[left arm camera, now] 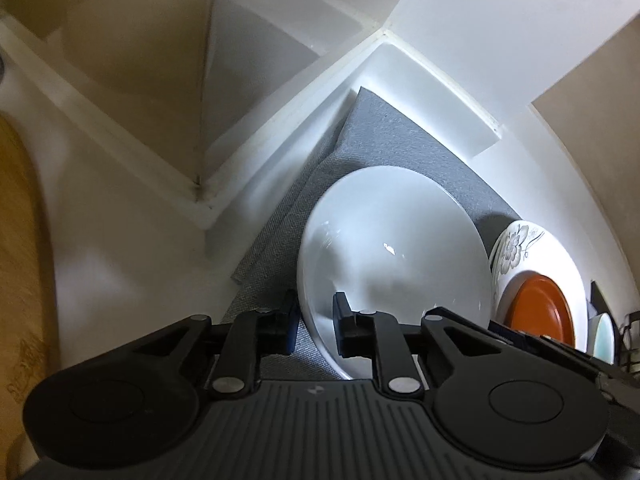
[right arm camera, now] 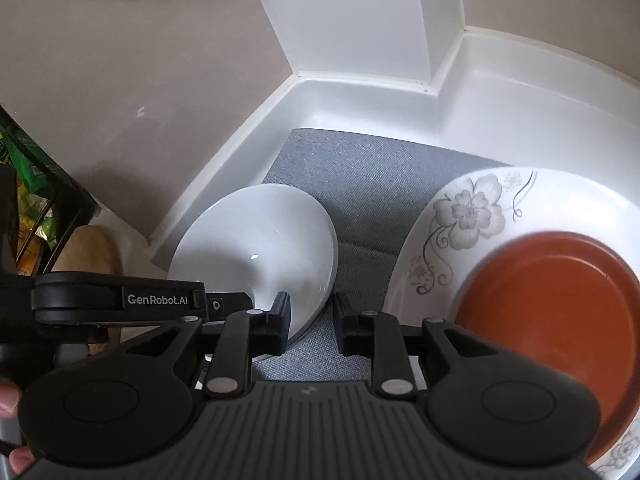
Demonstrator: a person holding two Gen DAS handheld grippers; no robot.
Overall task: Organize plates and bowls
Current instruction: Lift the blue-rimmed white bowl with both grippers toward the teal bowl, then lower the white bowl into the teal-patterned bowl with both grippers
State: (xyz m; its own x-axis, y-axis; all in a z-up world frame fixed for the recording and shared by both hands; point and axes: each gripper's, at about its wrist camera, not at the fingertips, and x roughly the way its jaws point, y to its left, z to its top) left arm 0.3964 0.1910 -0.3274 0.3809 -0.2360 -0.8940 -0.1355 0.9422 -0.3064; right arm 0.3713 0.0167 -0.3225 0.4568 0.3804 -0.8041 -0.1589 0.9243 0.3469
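Observation:
A plain white bowl (left arm camera: 396,248) sits on a grey mat (left arm camera: 384,136) in a white walled corner. My left gripper (left arm camera: 316,320) straddles its near-left rim, one finger outside and one inside; the pads stand slightly apart from the wall, so it is open. In the right wrist view the same bowl (right arm camera: 256,248) lies left of centre. My right gripper (right arm camera: 312,320) is open over the bowl's right rim, with mat showing beside the rim. To the right, an orange plate (right arm camera: 552,312) rests on a floral white plate (right arm camera: 460,220).
White raised walls (right arm camera: 360,96) enclose the mat on the far sides. A wooden board (left arm camera: 20,240) lies left of the ledge. A rack with green packets (right arm camera: 28,184) stands at the left. A pale teal dish (left arm camera: 604,336) peeks in beyond the floral plate (left arm camera: 516,248).

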